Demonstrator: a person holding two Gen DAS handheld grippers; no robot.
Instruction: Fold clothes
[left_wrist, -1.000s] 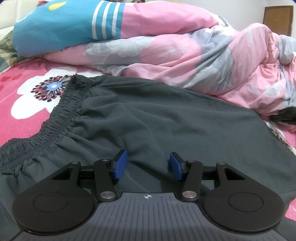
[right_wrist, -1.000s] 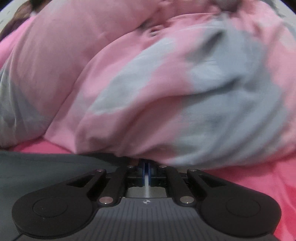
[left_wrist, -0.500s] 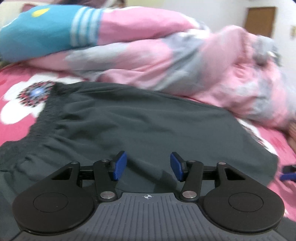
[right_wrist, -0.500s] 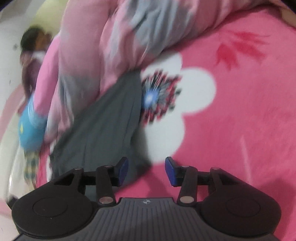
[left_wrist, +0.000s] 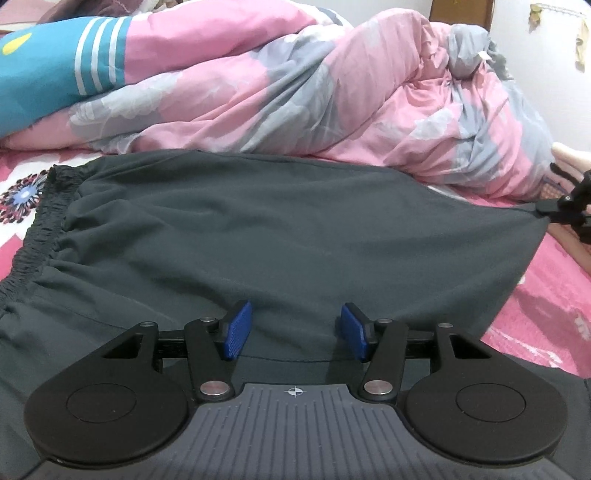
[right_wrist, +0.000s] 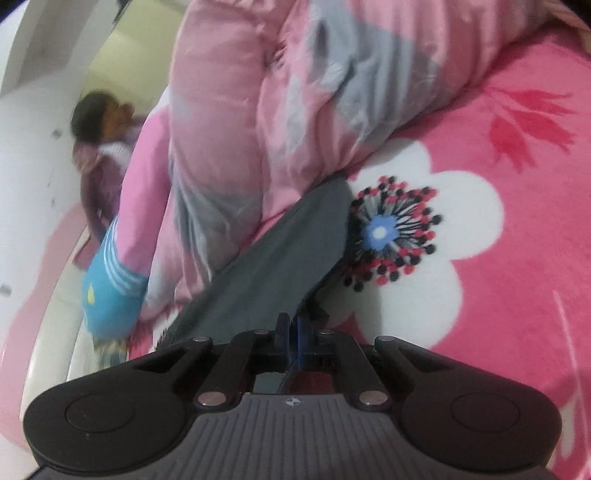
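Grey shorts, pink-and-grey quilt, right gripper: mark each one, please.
grey shorts (left_wrist: 295, 236), left wrist view, middle of the spread fabric
pink-and-grey quilt (left_wrist: 332, 110), left wrist view, bunched middle
right gripper (right_wrist: 292, 332), right wrist view, between the closed fingers

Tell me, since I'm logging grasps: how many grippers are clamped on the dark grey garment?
1. The right gripper is shut on a corner of the dark grey garment. The left gripper hovers open over the garment's near edge, gripping nothing.

The bed (left_wrist: 535, 295), under a pink flowered cover, carries dark grey shorts (left_wrist: 277, 229) spread flat, a bunched pink-and-grey quilt (left_wrist: 332, 92) behind, perhaps touching them.
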